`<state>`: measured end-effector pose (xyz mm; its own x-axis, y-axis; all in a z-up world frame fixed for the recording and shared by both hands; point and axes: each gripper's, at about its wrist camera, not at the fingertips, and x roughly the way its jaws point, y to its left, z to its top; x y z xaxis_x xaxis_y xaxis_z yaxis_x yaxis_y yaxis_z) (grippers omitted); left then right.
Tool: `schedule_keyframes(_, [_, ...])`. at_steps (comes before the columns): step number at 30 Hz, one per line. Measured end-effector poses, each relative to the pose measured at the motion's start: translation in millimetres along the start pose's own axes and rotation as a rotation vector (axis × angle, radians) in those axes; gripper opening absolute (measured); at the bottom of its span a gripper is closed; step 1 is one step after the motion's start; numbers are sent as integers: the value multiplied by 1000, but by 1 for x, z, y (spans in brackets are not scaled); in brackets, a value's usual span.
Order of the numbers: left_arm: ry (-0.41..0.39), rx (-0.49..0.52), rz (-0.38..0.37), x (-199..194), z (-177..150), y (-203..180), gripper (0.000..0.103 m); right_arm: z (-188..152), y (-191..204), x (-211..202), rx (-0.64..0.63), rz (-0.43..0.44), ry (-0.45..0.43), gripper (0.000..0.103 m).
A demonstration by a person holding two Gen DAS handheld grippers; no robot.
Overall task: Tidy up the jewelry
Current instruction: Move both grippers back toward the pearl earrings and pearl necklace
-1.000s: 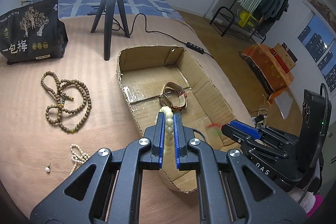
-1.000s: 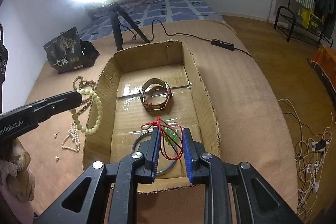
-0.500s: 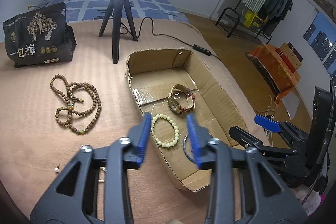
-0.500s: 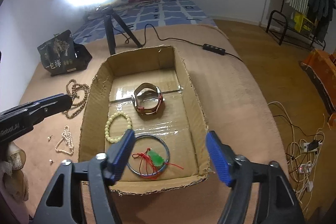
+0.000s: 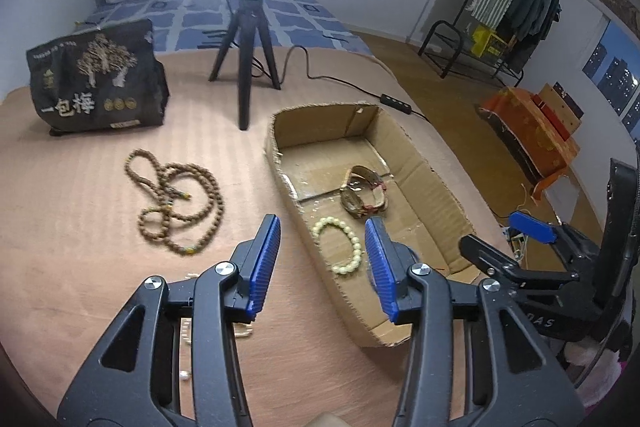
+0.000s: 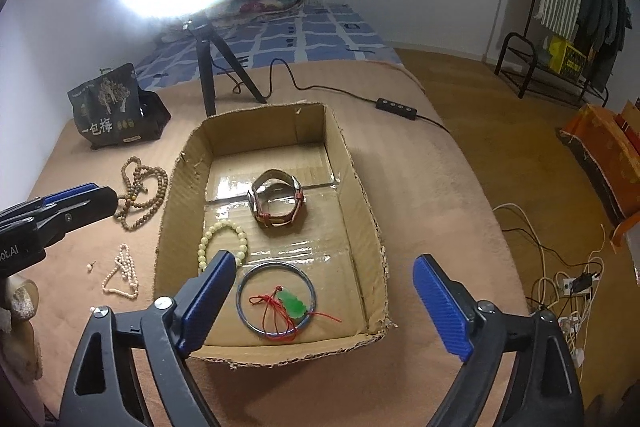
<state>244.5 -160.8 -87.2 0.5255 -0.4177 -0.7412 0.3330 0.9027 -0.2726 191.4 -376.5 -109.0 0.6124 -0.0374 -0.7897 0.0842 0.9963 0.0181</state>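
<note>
A: How are the left gripper's (image 5: 322,259) jaws set?
B: Partly apart and opening; nothing is gripped. It is tilted down over the cardboard box's (image 5: 436,187) near-left wall.

A: And the right gripper (image 6: 324,307)?
B: Spread wide, opening, empty, angled down above the box's near end. The pale bead bracelet (image 6: 222,241), watch (image 6: 276,201) and green pendant (image 6: 294,303) are seen inside the box.

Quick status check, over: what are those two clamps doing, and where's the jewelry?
Left gripper and right gripper opening, nothing between jaws. Pale bead bracelet, watch, jade pendant in cardboard box. Brown bead necklace outside; nothing blocking.
</note>
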Motion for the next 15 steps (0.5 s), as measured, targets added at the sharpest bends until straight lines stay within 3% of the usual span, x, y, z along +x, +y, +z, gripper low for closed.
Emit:
schedule_keyframes(3, [-8, -5, 8, -11, 0, 13, 45, 1, 5, -5, -6, 14, -18, 99])
schedule_keyframes(15, [-22, -60, 76, -44, -9, 77, 45, 7, 44, -20, -58, 114, -85, 102])
